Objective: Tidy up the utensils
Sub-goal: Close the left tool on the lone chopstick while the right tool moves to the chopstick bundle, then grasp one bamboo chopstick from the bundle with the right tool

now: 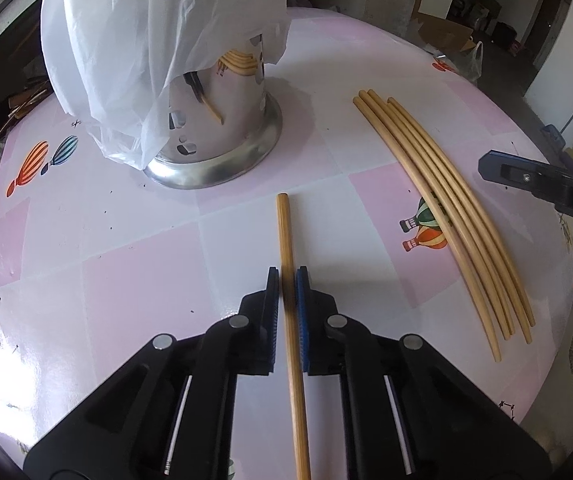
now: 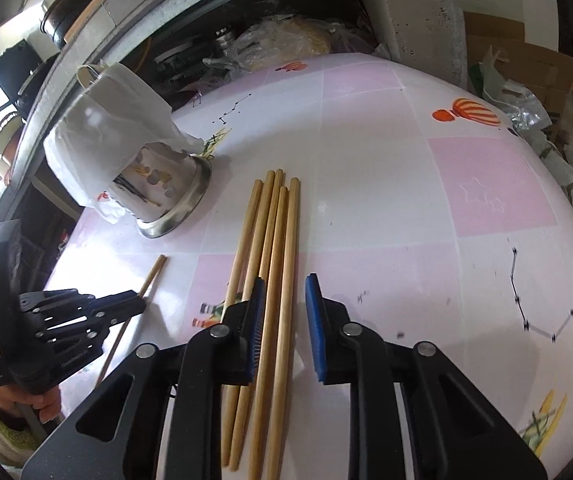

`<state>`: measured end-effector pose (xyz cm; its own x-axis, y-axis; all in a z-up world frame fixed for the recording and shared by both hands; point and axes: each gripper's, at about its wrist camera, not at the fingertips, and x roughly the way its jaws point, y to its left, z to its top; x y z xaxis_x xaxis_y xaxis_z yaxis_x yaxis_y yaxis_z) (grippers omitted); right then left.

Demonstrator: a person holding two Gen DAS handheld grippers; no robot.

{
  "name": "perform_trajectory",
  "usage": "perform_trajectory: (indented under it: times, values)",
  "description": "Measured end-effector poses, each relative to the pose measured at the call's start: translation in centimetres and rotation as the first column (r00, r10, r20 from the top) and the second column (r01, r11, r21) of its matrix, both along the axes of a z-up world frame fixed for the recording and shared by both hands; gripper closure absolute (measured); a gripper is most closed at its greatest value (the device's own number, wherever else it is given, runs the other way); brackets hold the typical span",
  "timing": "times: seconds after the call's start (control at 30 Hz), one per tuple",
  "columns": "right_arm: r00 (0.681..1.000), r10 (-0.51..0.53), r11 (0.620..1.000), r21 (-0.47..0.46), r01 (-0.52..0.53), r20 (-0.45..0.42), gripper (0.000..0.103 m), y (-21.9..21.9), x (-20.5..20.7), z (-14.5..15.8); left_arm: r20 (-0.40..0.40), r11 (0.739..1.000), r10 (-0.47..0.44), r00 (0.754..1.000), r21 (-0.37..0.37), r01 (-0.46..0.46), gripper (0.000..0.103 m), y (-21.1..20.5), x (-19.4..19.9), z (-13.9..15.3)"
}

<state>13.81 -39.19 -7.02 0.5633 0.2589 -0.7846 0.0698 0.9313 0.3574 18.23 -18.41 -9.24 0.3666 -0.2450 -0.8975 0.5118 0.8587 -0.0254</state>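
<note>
One bamboo chopstick (image 1: 284, 232) lies on the pink checked table (image 1: 126, 280), and my left gripper (image 1: 287, 276) is shut on it near its middle. From the right wrist view, the same chopstick (image 2: 152, 276) pokes out past the left gripper (image 2: 136, 300). Several more chopsticks (image 1: 446, 208) lie side by side to the right. My right gripper (image 2: 285, 280) hangs open over that bundle (image 2: 274, 216), with two sticks in the gap and no pad pressing on them. A perforated steel utensil holder (image 1: 222, 136) stands behind, draped in a white plastic bag (image 1: 146, 40).
The holder (image 2: 166, 200) and its bag (image 2: 102, 128) stand near the table's far left edge. Shelves with pots and clutter (image 2: 206, 52) lie beyond that edge. Cardboard boxes and plastic bags (image 2: 526, 92) sit on the floor to the right.
</note>
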Motion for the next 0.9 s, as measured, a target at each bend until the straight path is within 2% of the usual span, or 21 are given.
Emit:
perform_trajectory:
  times: [0.13, 0.47, 0.53, 0.9]
  values:
    - [1.000, 0.019, 1.000, -0.021, -0.019, -0.024, 0.088, 0.1, 1.8, -0.6, -0.003, 1.000, 0.010, 1.000, -0.005, -0.010, 0.096, 0.3, 0.1, 0.0]
    - [0.997, 0.049, 0.997, -0.051, -0.053, -0.065, 0.093, 0.8, 3.1, -1.4, -0.009, 0.999, 0.031, 0.999, -0.020, -0.031, 0.096, 0.9, 0.3, 0.1]
    - [0.996, 0.048, 0.997, -0.062, -0.052, -0.072, 0.096, 0.9, 3.1, -1.4, -0.009, 0.999, 0.035, 0.999, -0.022, -0.035, 0.096, 1.0, 0.3, 0.2]
    - [0.993, 0.023, 1.000, -0.016, -0.025, -0.119, 0.097, 0.5, 1.2, -1.5, -0.023, 0.998, 0.054, 0.998, -0.032, -0.054, 0.096, 1.9, 0.3, 0.4]
